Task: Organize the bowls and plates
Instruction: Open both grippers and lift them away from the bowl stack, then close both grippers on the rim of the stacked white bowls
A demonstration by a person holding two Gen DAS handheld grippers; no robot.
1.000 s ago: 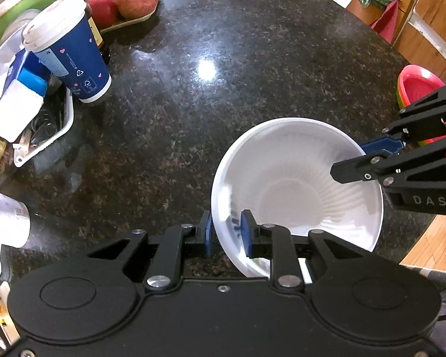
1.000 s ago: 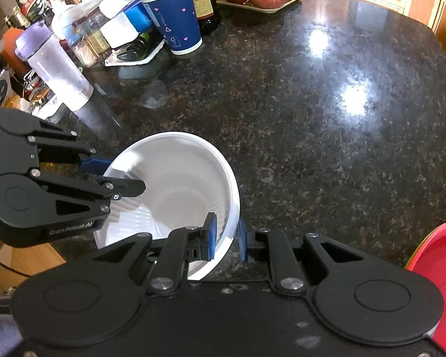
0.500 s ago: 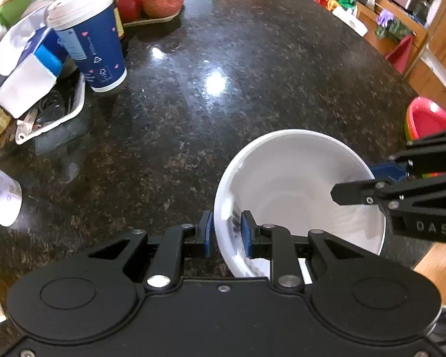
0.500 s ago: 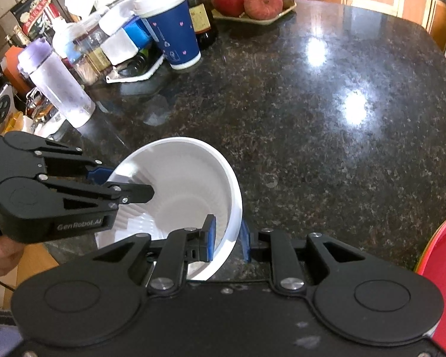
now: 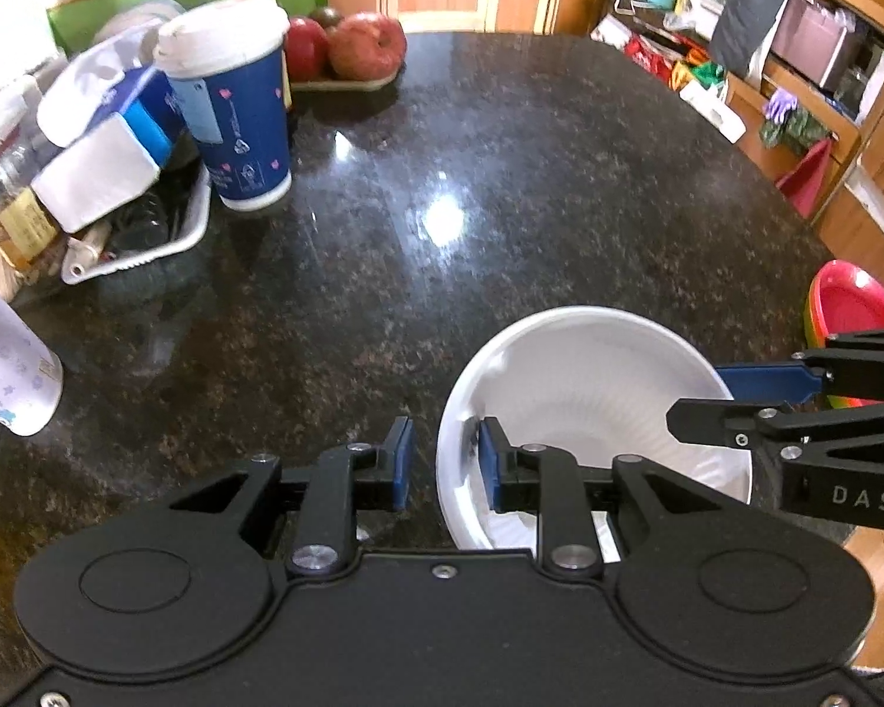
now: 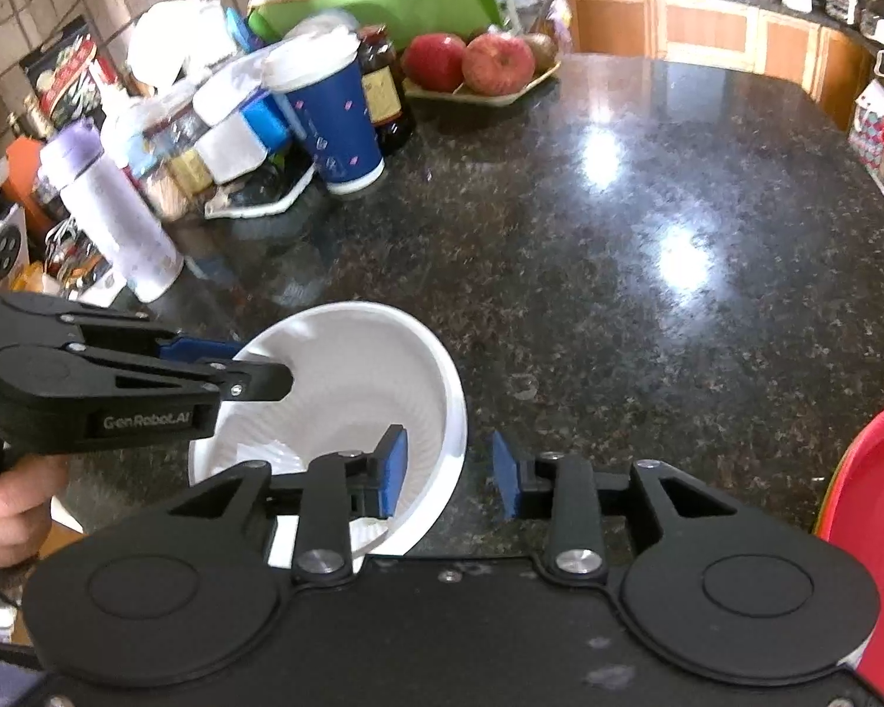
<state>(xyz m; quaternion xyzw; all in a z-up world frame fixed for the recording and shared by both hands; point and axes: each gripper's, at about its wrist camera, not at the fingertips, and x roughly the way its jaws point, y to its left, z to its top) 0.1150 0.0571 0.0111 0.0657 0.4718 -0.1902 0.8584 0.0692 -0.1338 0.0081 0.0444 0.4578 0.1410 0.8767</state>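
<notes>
A white ribbed bowl (image 5: pixel 595 395) sits on the dark granite counter (image 5: pixel 442 177) near its front edge; it also shows in the right wrist view (image 6: pixel 348 389). My left gripper (image 5: pixel 445 462) is open, its fingers either side of the bowl's left rim without pressing it. My right gripper (image 6: pixel 451 474) is open, its fingers either side of the bowl's right rim. Each gripper shows in the other's view, at the bowl's opposite side. A stack of red and coloured plates (image 5: pixel 848 306) sits to the right; it also shows in the right wrist view (image 6: pixel 872 506).
A blue paper cup with a white lid (image 5: pixel 236 112) stands at the back left beside a white tray of clutter (image 5: pixel 141 235). A plate of apples (image 5: pixel 353 53) sits behind it. A pale bottle (image 6: pixel 118 224) stands at the left. A floor and cabinets lie beyond the counter's right edge.
Both grippers have opened and let go of the bowl's rim. The bowl has come down to rest on the counter, and both cameras tilted up a little.
</notes>
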